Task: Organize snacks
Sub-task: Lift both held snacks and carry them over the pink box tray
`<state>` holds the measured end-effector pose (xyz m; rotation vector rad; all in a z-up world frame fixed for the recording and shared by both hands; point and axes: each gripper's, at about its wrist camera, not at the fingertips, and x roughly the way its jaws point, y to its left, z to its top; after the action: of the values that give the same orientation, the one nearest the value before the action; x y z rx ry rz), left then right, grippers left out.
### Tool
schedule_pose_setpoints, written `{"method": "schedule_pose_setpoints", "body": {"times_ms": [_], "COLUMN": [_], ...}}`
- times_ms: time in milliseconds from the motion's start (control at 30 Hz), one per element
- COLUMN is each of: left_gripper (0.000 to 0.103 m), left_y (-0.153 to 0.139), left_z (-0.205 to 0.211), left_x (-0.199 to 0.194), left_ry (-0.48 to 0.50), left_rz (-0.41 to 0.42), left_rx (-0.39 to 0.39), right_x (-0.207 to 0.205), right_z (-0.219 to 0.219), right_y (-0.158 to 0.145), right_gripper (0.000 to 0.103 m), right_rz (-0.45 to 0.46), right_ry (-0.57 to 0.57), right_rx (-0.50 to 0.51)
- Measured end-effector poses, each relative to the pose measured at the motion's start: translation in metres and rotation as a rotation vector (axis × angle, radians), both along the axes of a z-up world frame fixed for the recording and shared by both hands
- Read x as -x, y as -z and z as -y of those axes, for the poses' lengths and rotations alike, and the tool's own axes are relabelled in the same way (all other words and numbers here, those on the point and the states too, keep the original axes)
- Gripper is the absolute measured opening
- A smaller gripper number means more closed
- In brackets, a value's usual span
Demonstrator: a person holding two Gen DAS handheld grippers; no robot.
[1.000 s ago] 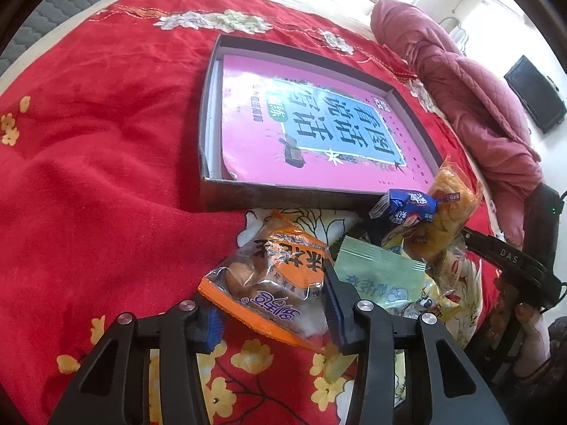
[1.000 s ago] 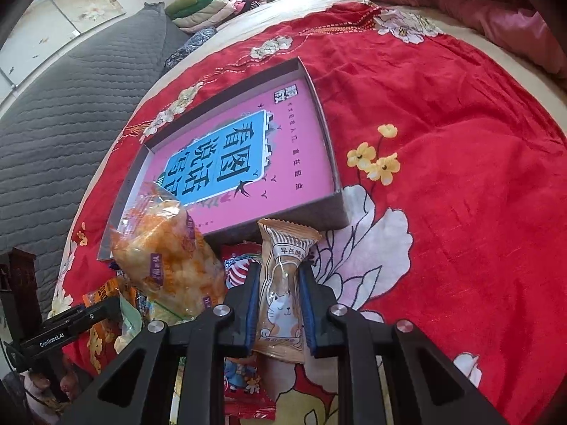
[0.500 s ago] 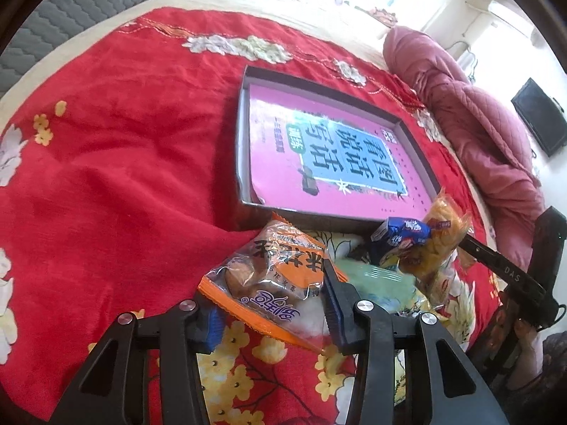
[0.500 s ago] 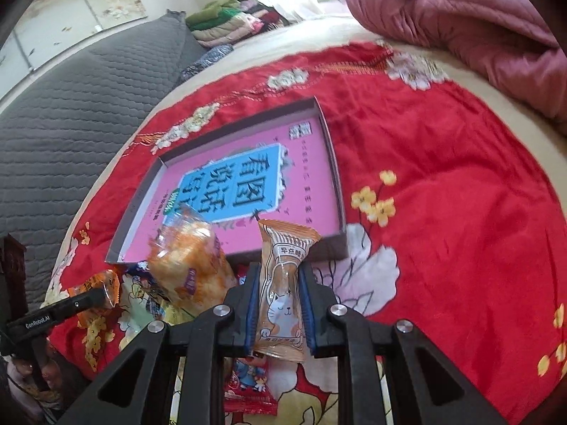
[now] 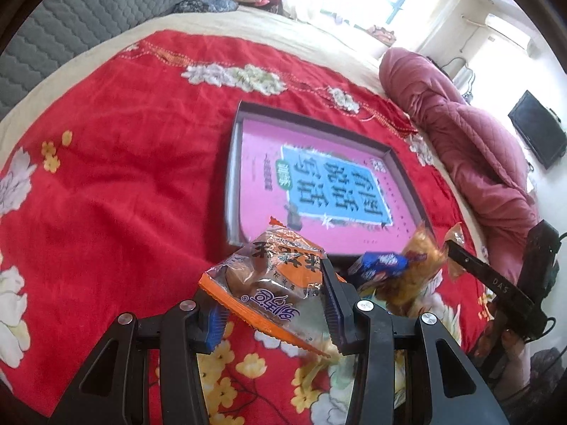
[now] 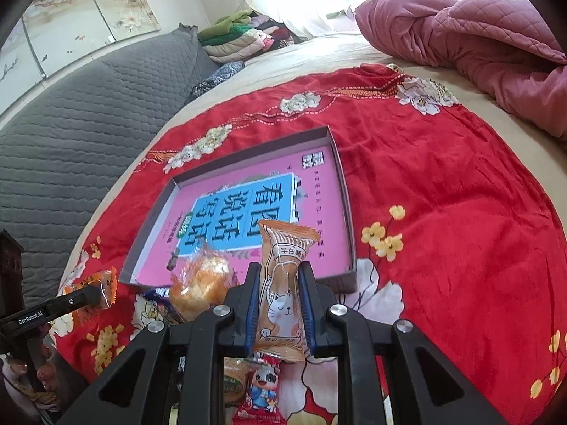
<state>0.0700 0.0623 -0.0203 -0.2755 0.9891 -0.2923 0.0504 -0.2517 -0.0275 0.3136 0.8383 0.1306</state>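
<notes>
1. The left claw [image 5: 271, 306] is clenched on an orange bread packet [image 5: 273, 276], gripping it across its width; the packet hangs clear of the red floral blanket [image 5: 117, 184].
2. The right claw [image 6: 278, 306] is clamped on a slim cat-print snack bar [image 6: 283, 283], held upright by its lower half, with the crimped top end free above the jaws.
3. The shallow box [image 5: 234, 177], lined with a pink printed sheet, lies open on the blanket just beyond both claws; nothing rests in it yet. It is judged to be the place where the snacks belong.
4. The loose pile of snacks sits near the front wall of the box: a blue wrapped sweet [image 5: 379, 265] and a clear bag of golden pastry [image 6: 198, 281] among them, and a red cartoon packet [image 6: 262, 389] beneath the right claw.
5. Handling, as judged: both held packets look light, soft and air-filled. Their film wrappers are slick and crush easily, so a grip on the firm contents at mid-body holds better than one on a sealed edge.
6. The bread inside the orange packet is likely to dent under hard pressure; the slim bar appears stiffer and tolerates the narrow grip.
7. The bed, with a pink quilt [image 6: 478, 35] at its far end, gives a yielding base, so items set down may tilt.
</notes>
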Motion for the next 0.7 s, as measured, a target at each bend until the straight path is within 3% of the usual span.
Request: {"method": "schedule_pose_setpoints", "body": {"times_ms": [333, 700], "left_gripper": [0.048, 0.048], "left_y": [-0.007, 0.006], "left_z": [0.018, 0.029], "left_x": [-0.024, -0.055], "left_ry": [-0.014, -0.06], "left_rz": [0.032, 0.023], "left_rx": [-0.022, -0.083], "right_x": [-0.013, -0.041], "right_z": [0.003, 0.008], "right_y": [-0.005, -0.003], "right_gripper": [0.021, 0.021], "right_rz": [0.035, 0.071], "right_ry": [-0.014, -0.033], "right_rx": [-0.019, -0.026]}}
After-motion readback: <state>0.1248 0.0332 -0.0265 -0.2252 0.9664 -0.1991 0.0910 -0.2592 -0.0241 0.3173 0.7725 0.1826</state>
